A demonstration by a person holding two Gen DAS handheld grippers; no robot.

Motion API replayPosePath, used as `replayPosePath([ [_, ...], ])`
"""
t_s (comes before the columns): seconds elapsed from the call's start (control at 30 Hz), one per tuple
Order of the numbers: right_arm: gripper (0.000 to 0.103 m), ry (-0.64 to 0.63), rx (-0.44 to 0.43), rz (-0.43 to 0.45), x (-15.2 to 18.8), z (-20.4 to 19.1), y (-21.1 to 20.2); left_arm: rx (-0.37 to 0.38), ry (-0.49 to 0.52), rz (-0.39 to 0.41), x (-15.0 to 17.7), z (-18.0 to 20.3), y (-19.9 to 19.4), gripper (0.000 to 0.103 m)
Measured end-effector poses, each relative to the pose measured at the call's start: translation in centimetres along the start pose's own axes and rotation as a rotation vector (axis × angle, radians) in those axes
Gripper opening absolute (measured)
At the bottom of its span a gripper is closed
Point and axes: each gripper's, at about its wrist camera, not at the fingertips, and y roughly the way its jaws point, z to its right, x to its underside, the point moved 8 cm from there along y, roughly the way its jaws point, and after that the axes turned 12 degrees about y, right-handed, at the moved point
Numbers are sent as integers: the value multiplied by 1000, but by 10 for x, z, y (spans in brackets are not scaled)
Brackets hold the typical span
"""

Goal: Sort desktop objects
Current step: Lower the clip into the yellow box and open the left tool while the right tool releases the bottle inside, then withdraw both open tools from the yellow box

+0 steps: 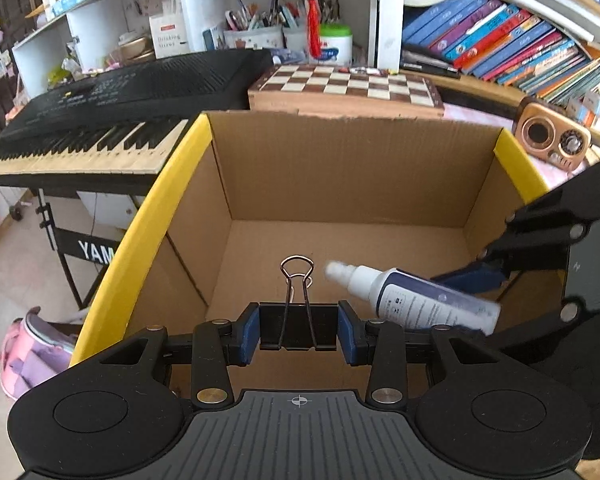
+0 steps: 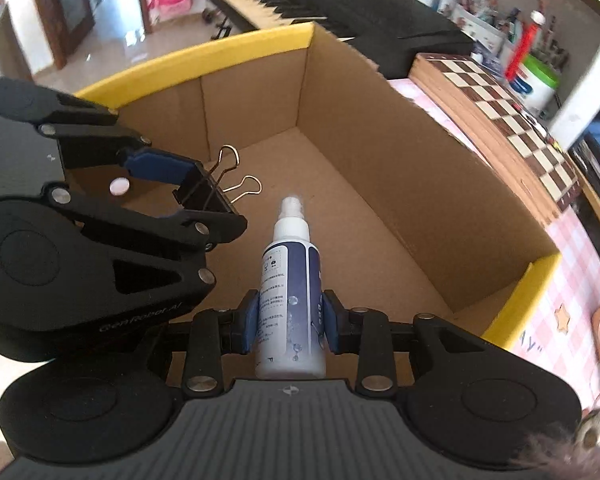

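Observation:
My left gripper is shut on a black binder clip with wire handles, held over the open cardboard box with yellow-taped edges. My right gripper is shut on a white spray bottle with a dark blue label, nozzle pointing forward over the box. In the left wrist view the bottle and the right gripper come in from the right. In the right wrist view the left gripper with the clip is at the left. The box floor is bare.
A black keyboard stands left of the box. A wooden chessboard lies behind it. A small wooden radio sits at the right, on a pink checked cloth. Shelves with books and pen holders are behind.

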Motion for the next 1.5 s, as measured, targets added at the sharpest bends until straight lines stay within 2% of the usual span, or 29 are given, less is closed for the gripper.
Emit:
replayPosePath([
  [0.27, 31, -105, 22, -83, 4, -8, 13, 0, 19, -32, 6, 1, 6, 38],
  [0.37, 31, -84, 7, -111, 5, -6, 16, 1, 24, -34, 6, 1, 7, 38],
  [0.5, 31, -56, 6, -94, 4, -3, 14, -15, 22, -12, 6, 1, 4, 39],
  [0.7, 36, 11, 54, 16, 1, 5, 2, -2, -22, 43, 4, -5, -7, 41],
  [0.8, 38, 45, 57, 72, 1, 7, -10, 0, -37, 90, 2, -8, -20, 48],
  [0.97, 38, 106, 70, 160, 5, 13, -43, 2, -69, 157, 0, -10, -45, 53],
  [1.03, 39, 147, 76, 192, 6, 15, -55, -7, -76, 191, -1, -12, -57, 63],
  [1.1, 40, 194, 80, 233, 7, 16, -67, -19, -81, 220, 1, -14, -69, 68],
  [1.27, 40, 289, 112, 351, 16, 20, -108, -32, -93, 275, 6, -15, -98, 69],
  [1.4, 41, 315, 168, 459, 26, 18, -136, -39, -97, 332, 10, -13, -124, 79],
  [1.5, 41, 343, 197, 523, 41, 13, -155, -39, -85, 357, 16, -9, -140, 80],
])
